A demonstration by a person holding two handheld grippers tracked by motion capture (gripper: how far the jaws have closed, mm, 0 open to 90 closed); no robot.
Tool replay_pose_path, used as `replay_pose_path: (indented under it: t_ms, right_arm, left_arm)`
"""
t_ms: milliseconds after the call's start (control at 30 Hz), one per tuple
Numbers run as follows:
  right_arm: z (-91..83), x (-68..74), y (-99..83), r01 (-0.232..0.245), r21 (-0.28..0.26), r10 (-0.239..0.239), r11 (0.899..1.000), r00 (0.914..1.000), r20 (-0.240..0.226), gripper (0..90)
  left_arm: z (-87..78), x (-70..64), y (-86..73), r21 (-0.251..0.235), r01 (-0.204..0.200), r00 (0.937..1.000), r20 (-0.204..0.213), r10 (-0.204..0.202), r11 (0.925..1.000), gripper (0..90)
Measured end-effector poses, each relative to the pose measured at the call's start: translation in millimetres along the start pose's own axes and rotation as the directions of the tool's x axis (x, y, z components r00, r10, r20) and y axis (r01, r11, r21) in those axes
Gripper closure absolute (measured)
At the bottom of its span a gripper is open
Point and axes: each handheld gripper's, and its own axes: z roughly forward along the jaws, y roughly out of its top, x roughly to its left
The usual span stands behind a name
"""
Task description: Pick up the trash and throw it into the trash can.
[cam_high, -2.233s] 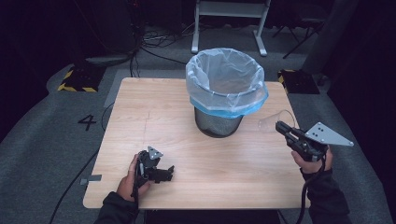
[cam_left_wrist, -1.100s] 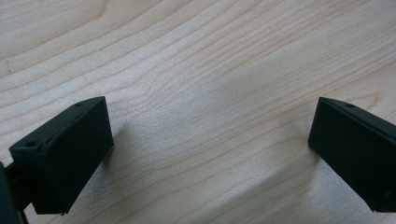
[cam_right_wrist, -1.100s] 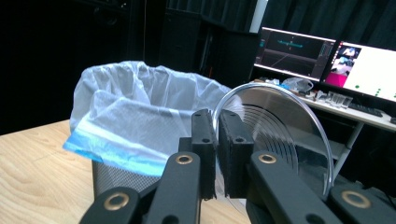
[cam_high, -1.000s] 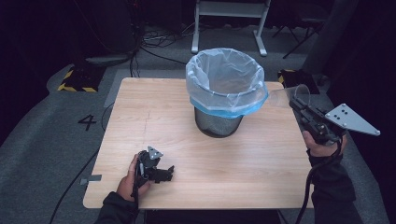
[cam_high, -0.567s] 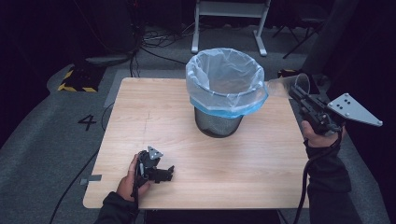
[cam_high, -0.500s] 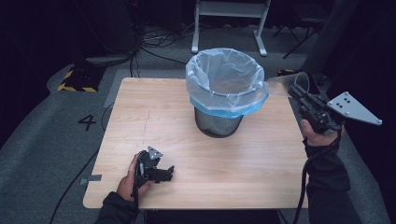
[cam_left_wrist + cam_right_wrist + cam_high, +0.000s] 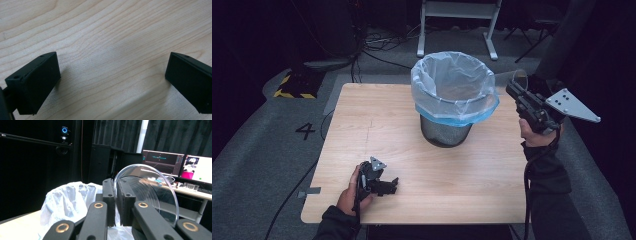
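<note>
A black mesh bin [image 7: 446, 131] lined with a clear and blue bag [image 7: 454, 95] stands at the table's far middle. My right gripper [image 7: 512, 89] hangs in the air just right of the bin's rim, shut on the wall of a clear plastic cup [image 7: 518, 77]. In the right gripper view the jaws of the right gripper [image 7: 115, 192] pinch the cup [image 7: 150, 190] at its rim, with the bag [image 7: 70, 197] below and to the left. My left gripper [image 7: 391, 186] rests on the wooden table [image 7: 482, 175] near the front left. In its own view the left gripper [image 7: 112, 82] is open over bare wood [image 7: 112, 37].
A white stand [image 7: 457, 30] and cables lie on the floor behind the table. A yellow and black block [image 7: 292, 85] and a painted 4 [image 7: 305, 131] lie on the floor at the left. Monitors [image 7: 162, 160] glow behind the cup.
My right gripper has risen from the table's right edge and moved toward the bin's rim, carrying the cup. The left gripper has stayed still.
</note>
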Motion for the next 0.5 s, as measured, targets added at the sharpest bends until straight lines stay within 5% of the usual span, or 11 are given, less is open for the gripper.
replay_pose_path:
  t_ms: [500]
  right_arm:
    - [43.3, 20.4, -15.1, -0.090, 0.021, 0.091, 0.996, 0.9926, -0.080, 85.6]
  left_arm:
    - [-0.1, 0.1, 0.0, 0.001, -0.001, 1.0000, 0.000, 0.001, 1.0000, 0.0]
